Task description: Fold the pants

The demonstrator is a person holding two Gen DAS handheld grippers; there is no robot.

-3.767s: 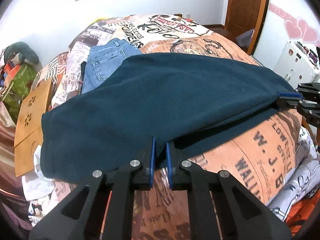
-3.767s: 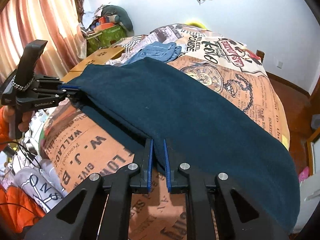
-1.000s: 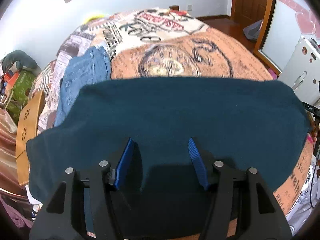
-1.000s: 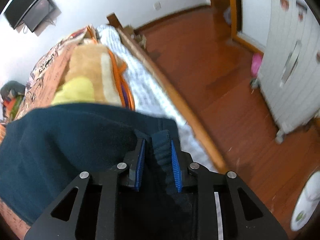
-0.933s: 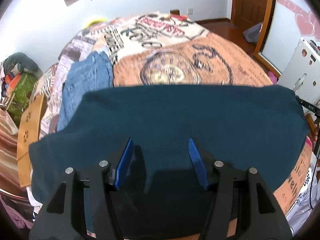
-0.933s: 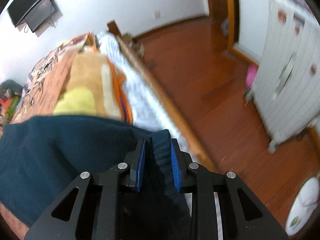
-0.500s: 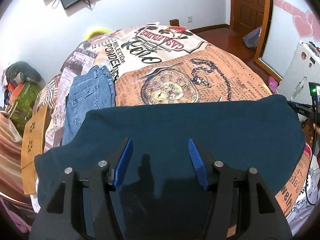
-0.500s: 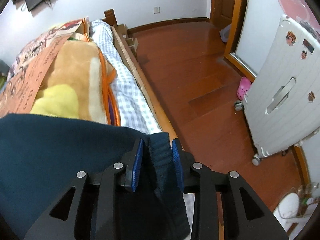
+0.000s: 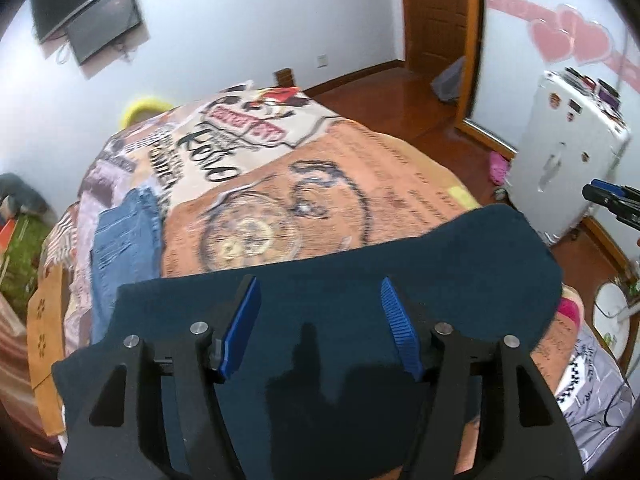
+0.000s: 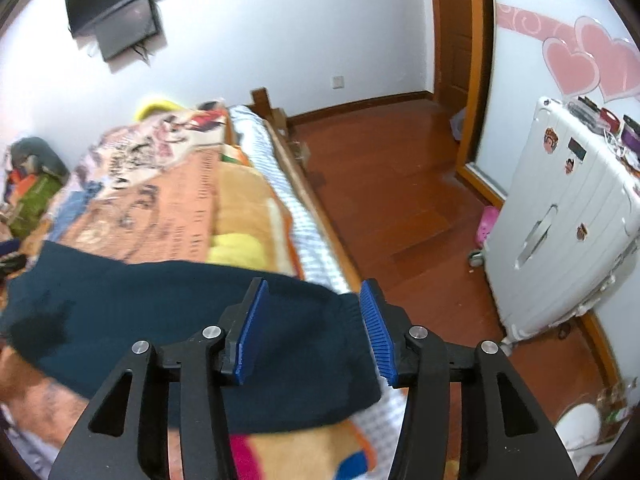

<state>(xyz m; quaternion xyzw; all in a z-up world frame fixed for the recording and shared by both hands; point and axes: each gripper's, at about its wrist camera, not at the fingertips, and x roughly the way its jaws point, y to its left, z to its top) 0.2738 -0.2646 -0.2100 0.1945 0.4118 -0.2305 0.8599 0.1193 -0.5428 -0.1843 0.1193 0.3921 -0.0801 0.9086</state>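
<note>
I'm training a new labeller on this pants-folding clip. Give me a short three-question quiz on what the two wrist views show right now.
1. True or false: the right tongs are clamped on the dark blue pants.
2. Which garment lies on the bedspread beyond the dark blue pants? A) red shirt B) blue jeans C) white towel
3. Fill in: the white suitcase stands on the ____ floor.

Key
1. False. Both the right and the left tongs are open; the right ones have just been opening, and the pants lie below them, not pinched.
2. B
3. wooden
</note>
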